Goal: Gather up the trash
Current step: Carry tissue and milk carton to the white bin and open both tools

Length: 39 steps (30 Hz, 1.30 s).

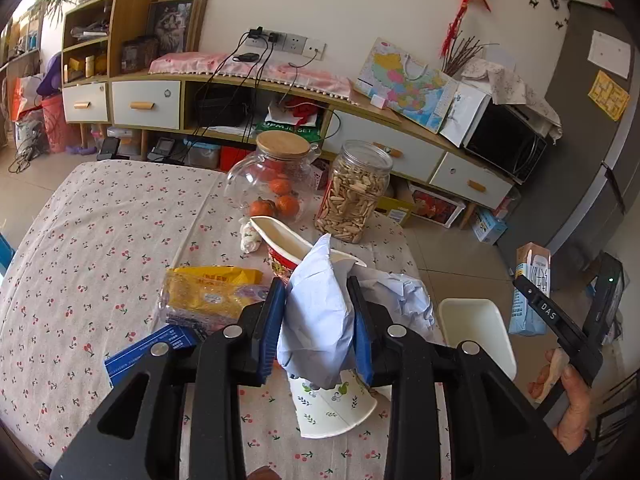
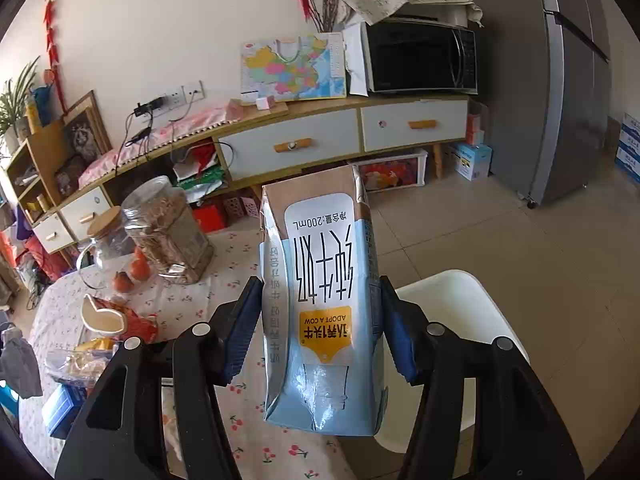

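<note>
Mid-collection, both tongs loaded. Left gripper clamped on crumpled paper, jaws closed to the wad's width, held above table near its right edge. Right gripper clamped on milk carton, carton upside down, held off the right edge, above white chair. Carton also visible in left view.

Likely step: carry both pieces to a bin. No bin visible in either view, so next move calls for locating one, then opening jaws over it. Grip on paper soft; could slip if jolted.

Still on table, likely trash: floral paper cup on its side near front edge, just under the held paper; more crumpled paper at right edge; squashed red cup mid-table; yellow wrapper and blue box left of gripper; small tissue wad by red cup.

Not trash, probably: glass jug with oranges, and seed jar, both at far edge.

Table covered in cherry-print cloth. Room: tiled floor, long sideboard along wall, microwave on top, map beside it, fridge at right.
</note>
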Tool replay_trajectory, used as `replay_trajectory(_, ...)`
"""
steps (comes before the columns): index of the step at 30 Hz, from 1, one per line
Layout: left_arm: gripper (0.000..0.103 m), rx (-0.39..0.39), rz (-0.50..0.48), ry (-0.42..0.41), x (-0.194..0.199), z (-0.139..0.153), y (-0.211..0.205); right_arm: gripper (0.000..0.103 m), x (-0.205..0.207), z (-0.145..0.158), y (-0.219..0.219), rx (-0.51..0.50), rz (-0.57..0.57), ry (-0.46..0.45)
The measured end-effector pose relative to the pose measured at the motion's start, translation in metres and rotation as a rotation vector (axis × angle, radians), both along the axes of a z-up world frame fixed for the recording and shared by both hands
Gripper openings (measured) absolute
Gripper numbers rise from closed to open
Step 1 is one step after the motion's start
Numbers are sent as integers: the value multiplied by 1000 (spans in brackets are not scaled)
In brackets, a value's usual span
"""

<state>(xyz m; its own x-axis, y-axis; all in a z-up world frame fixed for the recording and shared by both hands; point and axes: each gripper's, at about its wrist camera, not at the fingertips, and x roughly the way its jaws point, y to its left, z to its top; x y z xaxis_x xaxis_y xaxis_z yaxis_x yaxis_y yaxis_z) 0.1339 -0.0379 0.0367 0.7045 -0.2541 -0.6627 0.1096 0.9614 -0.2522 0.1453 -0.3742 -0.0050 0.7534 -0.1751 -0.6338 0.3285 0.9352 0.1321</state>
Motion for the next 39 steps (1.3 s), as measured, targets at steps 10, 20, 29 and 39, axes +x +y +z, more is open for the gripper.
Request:
replay_trajectory(10,31,12,-170,31,29,-12,-108,96,-14,-2,-59,-17,-234,44)
replay_trajectory(20,32,13,-329,39,38,-14,-212,96,-54,24,-102,-33,-434,-63)
replay_trajectory(29,32,63,-431,98,45,-37,-295,96,-82,35,-141,50,-555,-132)
replay_trajectory(39,46,105,-501,106,45,-50,-364,96,-101,42,-165,100,-635,-189)
